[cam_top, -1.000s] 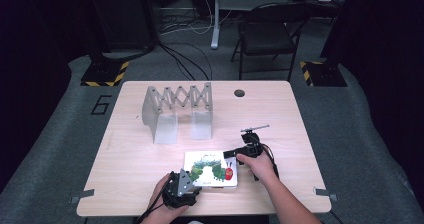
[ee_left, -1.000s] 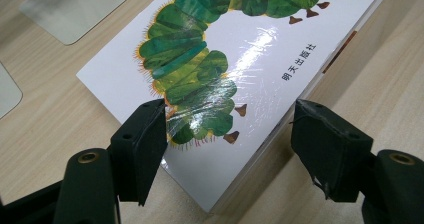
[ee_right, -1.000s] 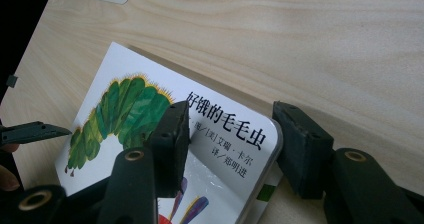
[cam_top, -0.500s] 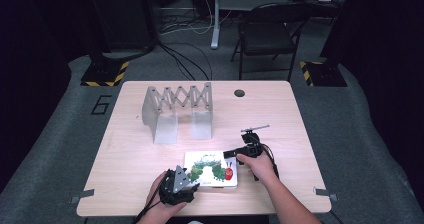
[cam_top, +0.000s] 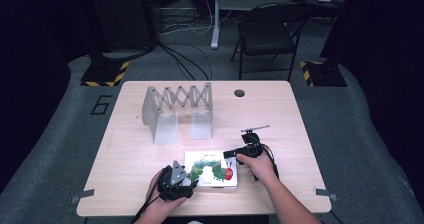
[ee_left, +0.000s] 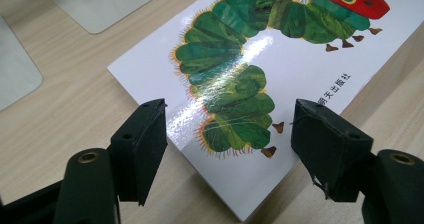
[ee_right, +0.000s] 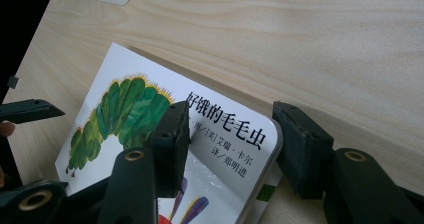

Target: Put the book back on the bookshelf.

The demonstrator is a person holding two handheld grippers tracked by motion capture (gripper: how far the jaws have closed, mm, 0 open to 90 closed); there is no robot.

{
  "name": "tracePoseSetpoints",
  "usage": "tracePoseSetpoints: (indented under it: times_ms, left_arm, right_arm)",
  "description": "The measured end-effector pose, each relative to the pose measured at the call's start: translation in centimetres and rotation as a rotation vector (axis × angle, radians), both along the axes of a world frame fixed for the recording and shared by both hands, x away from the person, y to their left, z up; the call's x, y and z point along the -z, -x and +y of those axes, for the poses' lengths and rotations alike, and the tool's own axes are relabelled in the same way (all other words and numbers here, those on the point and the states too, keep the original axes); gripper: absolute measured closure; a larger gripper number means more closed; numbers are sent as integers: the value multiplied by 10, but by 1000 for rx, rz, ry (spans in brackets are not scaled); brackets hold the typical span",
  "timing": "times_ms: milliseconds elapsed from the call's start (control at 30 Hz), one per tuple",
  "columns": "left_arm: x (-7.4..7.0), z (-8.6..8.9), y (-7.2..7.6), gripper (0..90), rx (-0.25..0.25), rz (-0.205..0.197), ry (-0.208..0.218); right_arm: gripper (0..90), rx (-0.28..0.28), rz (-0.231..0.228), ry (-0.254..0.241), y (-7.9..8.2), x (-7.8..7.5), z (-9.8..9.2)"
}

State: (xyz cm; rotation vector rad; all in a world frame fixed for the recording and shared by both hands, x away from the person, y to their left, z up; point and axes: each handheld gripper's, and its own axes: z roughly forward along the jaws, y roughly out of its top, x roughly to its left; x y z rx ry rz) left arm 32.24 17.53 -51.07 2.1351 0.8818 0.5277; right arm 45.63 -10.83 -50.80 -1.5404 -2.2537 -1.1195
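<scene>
Picture book w/ green caterpillar cover lies flat on the wooden table, near the front edge, approx. centre. Behind it, toward the far side, stands an accordion-type metal rack w/ two flat feet pointing at the book; a clear strip of tabletop separates them. A dark round hole sits in the table near the far edge. Beyond the table: a folding chair, cables on the floor.

Left gripper is at the book's front-left corner; in the left gripper view its jaws stand spread, one on each side of that corner, pads not touching the cover. Right gripper is at the book's far-right corner; in the right gripper view the jaws straddle the rounded corner, one over the cover, the other off its edge; can't tell if they pinch it.

Room: lots of bare tabletop left & right of the book; little between book and front edge.
</scene>
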Motion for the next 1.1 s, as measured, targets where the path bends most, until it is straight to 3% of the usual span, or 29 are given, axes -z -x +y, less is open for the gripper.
tracePoseSetpoints:
  times_ms: [167,667,700,833,1033,1100]
  left_arm:
    - [1,3,-3,265,-3,34,18]
    - [5,4,-3,262,-17,20,51]
    - [5,5,-4,262,-18,42,54]
    - [5,7,-6,262,-39,68,71]
    - [6,6,-4,260,-48,60,76]
    - [6,6,-4,257,-46,59,69]
  right_arm:
    - [503,0,-2,1,0,0,0]
    - [503,1,-10,14,2,-1,1]
    - [503,-1,-14,16,2,-1,1]
    - [506,-4,-20,17,2,-1,1]
    - [527,1,-8,1,3,-4,-1]
    - [531,-4,-25,2,4,-5,-2]
